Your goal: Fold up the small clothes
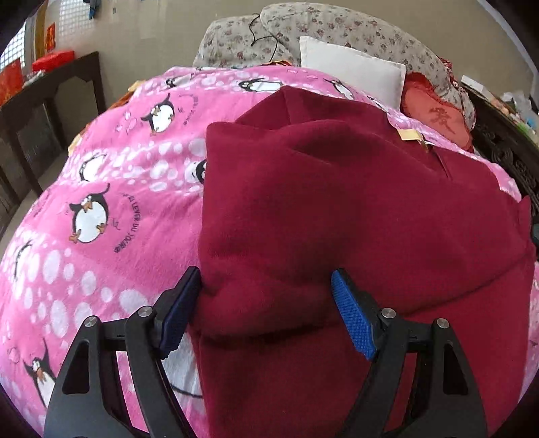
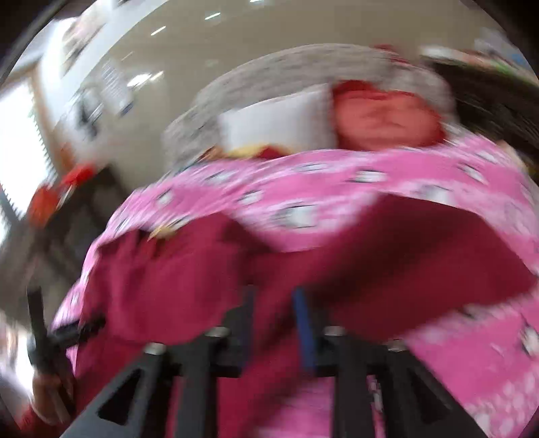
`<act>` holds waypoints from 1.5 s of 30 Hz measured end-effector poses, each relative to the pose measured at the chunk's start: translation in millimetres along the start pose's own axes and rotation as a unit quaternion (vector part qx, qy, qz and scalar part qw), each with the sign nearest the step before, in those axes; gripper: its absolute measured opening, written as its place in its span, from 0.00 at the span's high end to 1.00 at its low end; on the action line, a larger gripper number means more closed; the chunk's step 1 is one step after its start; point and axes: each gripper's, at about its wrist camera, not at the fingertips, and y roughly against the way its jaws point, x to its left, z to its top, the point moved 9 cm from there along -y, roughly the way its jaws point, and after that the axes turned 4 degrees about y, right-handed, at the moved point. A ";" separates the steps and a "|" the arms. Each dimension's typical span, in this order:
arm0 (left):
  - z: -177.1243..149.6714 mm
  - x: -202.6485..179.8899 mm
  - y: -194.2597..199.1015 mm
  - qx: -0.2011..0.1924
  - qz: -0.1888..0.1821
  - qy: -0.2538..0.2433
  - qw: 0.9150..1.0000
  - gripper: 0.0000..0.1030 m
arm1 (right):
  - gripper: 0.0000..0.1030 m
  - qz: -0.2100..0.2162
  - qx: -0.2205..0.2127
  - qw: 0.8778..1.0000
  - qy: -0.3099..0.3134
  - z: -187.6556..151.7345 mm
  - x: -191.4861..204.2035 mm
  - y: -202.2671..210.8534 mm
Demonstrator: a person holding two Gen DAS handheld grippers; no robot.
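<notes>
Left gripper [image 1: 266, 310]: jaws spread wide, straddling a rolled fold of the dark red sweater [image 1: 337, 219]. One pad touches the fold's side; nothing is pinched.

Right gripper [image 2: 276, 323]: jaws drawn close together with red cloth between them. It looks clamped on the sweater, though heavy motion blur keeps me from being certain.

The sweater lies partly folded on the pink penguin blanket [image 1: 101, 202], one layer doubled over the body. Judgement: thick, fleecy, soft and limp, light for its bulk, not slippery. It will sag wherever unsupported, so take hold at a doubled edge or corner, both layers together, rather than mid-panel.

Further back: a white pillow [image 1: 353, 67], a red cushion [image 1: 434, 114] and a floral quilt [image 1: 320, 27] at the head of the bed.

The left view is sharp, showing the fold lines and a tan tag [image 1: 409, 134] near the neck. The right view alone shows the sweater's right side and the other gripper at far left.
</notes>
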 end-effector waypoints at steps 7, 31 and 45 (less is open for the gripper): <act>7.4 3.0 24.8 -0.018 -0.021 0.026 0.999 0.24 | 0.55 -0.014 -0.010 0.972 -0.236 -32.2 -145.4 15.2; 19.3 63.5 67.1 -0.056 -0.042 0.115 0.991 0.24 | 0.87 0.157 0.018 0.943 0.294 -26.8 276.7 -37.5; 17.8 50.6 64.3 -0.044 -0.074 0.105 0.991 0.24 | 0.66 0.186 0.084 0.958 0.203 -38.9 237.1 -56.1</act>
